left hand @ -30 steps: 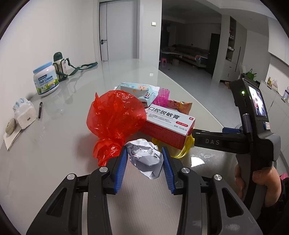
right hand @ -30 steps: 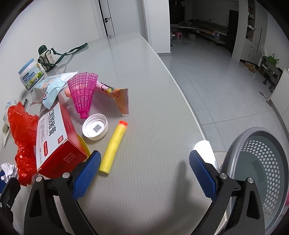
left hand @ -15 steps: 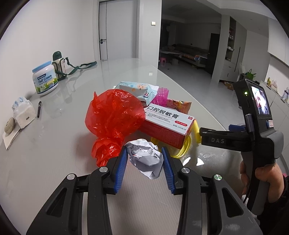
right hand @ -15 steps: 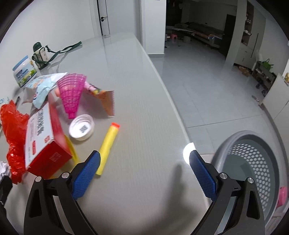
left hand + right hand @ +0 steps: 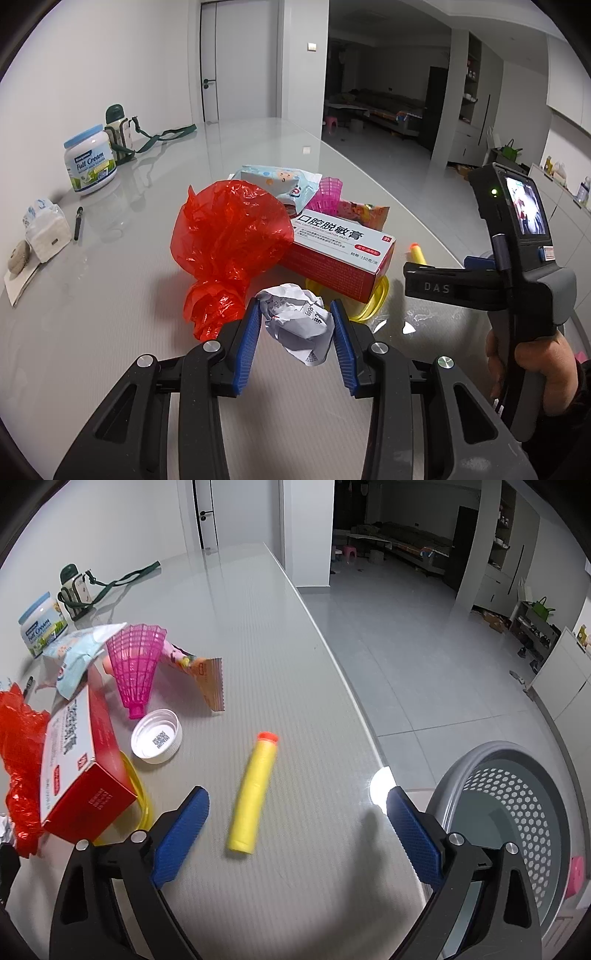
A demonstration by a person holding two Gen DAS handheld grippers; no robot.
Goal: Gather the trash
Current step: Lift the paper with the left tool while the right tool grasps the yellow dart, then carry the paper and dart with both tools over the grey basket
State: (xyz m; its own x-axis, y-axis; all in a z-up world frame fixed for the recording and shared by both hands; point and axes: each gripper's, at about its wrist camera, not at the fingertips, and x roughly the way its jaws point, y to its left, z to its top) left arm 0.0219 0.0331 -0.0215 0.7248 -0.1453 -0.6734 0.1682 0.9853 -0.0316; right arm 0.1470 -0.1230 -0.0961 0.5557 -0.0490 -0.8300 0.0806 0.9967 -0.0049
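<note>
My left gripper (image 5: 295, 314) is shut on a crumpled white paper ball (image 5: 297, 325), held just above the table in front of a red plastic bag (image 5: 229, 243) and a red-and-white box (image 5: 343, 254). My right gripper (image 5: 295, 808) is open and empty above the table; a yellow foam dart (image 5: 255, 790) lies between its fingers, nearer the left one. In the right wrist view the box (image 5: 77, 760), a white lid (image 5: 157, 734), a pink mesh cone (image 5: 138, 668) and a snack wrapper (image 5: 201, 672) lie to the left. A grey perforated bin (image 5: 506, 812) stands on the floor beyond the table edge.
A milk powder tub (image 5: 90, 164), a green-capped bottle with strap (image 5: 118, 133), a tissue pack (image 5: 46, 229) and a pen (image 5: 77, 223) sit at the far left by the wall. A wet-wipes pack (image 5: 280, 182) lies behind the red bag. The table edge (image 5: 332, 657) curves along the right.
The right gripper has shifted left and forward, so the yellow dart now lies between its fingers and the bin shows larger. The left gripper still holds the paper ball, slightly raised.
</note>
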